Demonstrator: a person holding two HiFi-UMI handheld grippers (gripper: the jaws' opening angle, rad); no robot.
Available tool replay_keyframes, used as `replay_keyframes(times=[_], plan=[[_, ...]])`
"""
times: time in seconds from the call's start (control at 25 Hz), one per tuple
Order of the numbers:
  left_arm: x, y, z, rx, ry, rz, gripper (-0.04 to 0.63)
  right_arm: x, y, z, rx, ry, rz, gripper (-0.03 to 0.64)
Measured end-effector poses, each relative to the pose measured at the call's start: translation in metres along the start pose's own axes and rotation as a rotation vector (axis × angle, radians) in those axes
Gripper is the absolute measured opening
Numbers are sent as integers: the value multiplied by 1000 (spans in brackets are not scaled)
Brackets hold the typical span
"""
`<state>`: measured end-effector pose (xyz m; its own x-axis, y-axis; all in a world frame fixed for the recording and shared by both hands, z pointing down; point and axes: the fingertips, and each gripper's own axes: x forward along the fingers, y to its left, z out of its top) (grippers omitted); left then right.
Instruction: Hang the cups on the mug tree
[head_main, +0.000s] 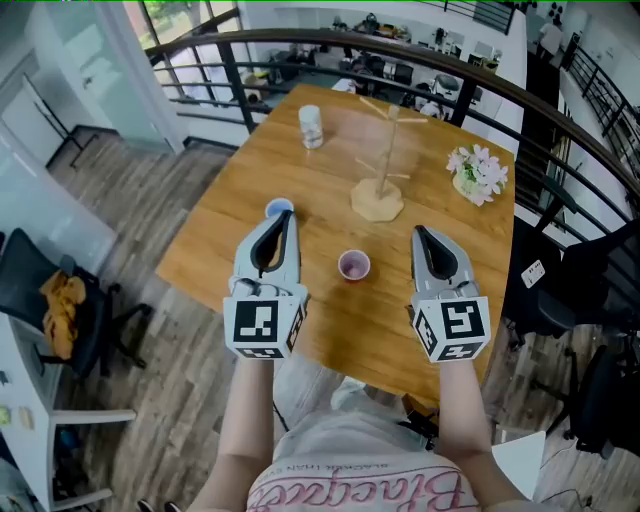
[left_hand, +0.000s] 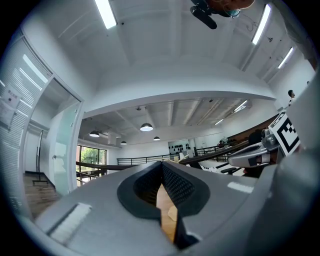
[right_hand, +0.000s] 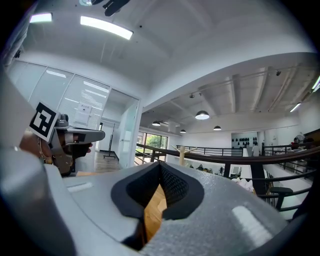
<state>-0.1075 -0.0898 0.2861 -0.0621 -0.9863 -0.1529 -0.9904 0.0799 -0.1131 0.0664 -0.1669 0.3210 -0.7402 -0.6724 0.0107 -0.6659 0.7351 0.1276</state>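
Note:
A wooden mug tree (head_main: 380, 160) stands on the far middle of the wooden table (head_main: 330, 330); its top also shows in the right gripper view (right_hand: 181, 152). A pink cup (head_main: 354, 265) sits upright between my two grippers. A blue cup (head_main: 279, 208) stands just beyond the left gripper's tip, partly hidden by it. A clear glass cup (head_main: 311, 127) stands at the far left. My left gripper (head_main: 288, 214) (left_hand: 161, 165) and my right gripper (head_main: 419, 231) (right_hand: 160, 166) hover above the near half of the table, both shut and holding nothing.
A small pot of pale flowers (head_main: 478, 172) stands at the table's far right. A dark curved railing (head_main: 560, 120) runs behind and to the right of the table. A black chair (head_main: 60, 300) with a yellow cloth stands at the left, and dark chairs (head_main: 590, 280) at the right.

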Motion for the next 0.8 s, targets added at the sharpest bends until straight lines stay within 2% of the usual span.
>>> replay_keyframes(times=[0.24,0.28,0.48,0.6,0.64,0.8], plan=[[42,4,-14,0,27,-34,11,32,-22,-9,38,19,-16,18],[47,4,-15,2,31,-40,11,37,-23,-10,41,22,-13,78],[69,6,-23,-5,46,-57,11,53,-32,-13,49,15,-11,196],[75,6,-30,-13,54,-66,11,60,-33,-18,78,18,-2,354],[77,6,-32,-15,55,-68,11,62,-33,-20,82,22,-3,385],[81,9,-38,-24,60,-83,11,66,-31,-27,59,46,-20,385]])
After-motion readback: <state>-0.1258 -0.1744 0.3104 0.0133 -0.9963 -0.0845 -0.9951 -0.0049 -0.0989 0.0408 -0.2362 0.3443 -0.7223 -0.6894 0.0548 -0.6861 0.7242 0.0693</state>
